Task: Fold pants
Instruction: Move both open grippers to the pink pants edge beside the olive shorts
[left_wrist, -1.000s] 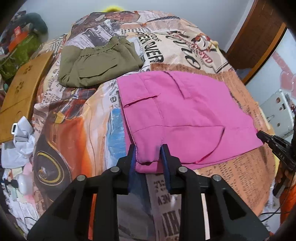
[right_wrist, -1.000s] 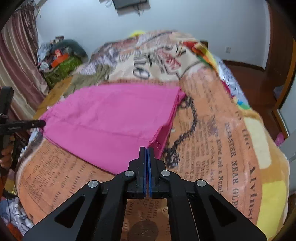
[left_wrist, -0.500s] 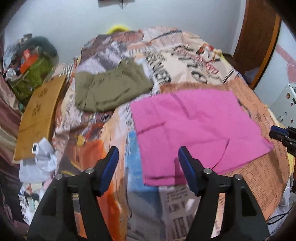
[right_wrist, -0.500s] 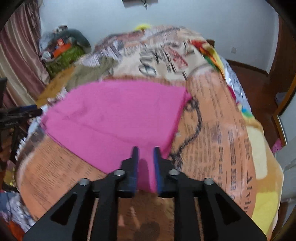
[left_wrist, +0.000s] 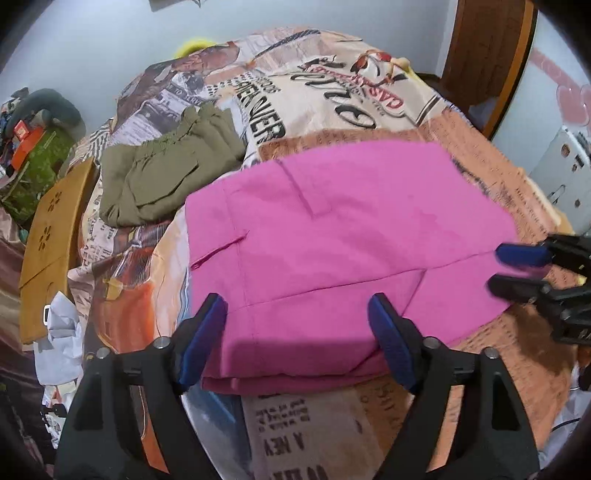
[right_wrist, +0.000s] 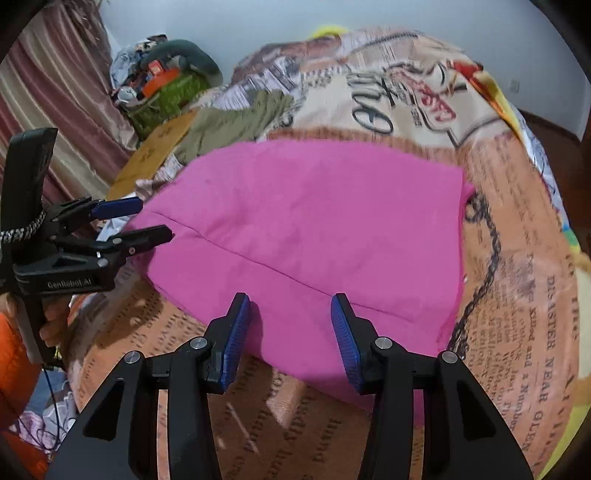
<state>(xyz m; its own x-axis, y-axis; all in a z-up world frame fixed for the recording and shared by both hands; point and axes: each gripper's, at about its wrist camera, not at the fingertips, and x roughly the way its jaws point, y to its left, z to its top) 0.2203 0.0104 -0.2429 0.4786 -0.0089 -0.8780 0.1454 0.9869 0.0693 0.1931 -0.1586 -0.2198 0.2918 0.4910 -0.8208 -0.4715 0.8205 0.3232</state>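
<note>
Pink pants (left_wrist: 332, 236): folded into a flat, roughly square stack, lying on the bed in the middle of the printed blanket; the thick layered edge of the stack faces the left tongs, and a seam line runs across the top layer.

Left tongs (left_wrist: 297, 338): spread wide open, holding nothing, their blue pads either side of the near edge of the pink pants and above it; I cannot tell whether the pads touch the cloth. In the right wrist view the same tongs (right_wrist: 144, 219) show at the left corner of the pink pants, parted.

Right tongs (right_wrist: 290, 332): also wide open and empty, hanging over the near edge of the pink pants. From the left wrist view they (left_wrist: 513, 269) sit at the right corner of the pink pants, one blue pad above the other, with a clear gap between them.

Blanket (left_wrist: 332, 103): newspaper-style print, orange and cream, spread over the bed under the pink pants.

Olive garment (left_wrist: 166, 173): a second folded piece, lying on the blanket beyond the far left corner of the pink pants, just apart from them.

Wooden board (left_wrist: 51, 236): tan, with small cut-out marks, beside the bed, to the left of the olive garment and farther from the pink pants.

Green bag (right_wrist: 166, 99): cluttered, against the wall well beyond the olive garment.
</note>
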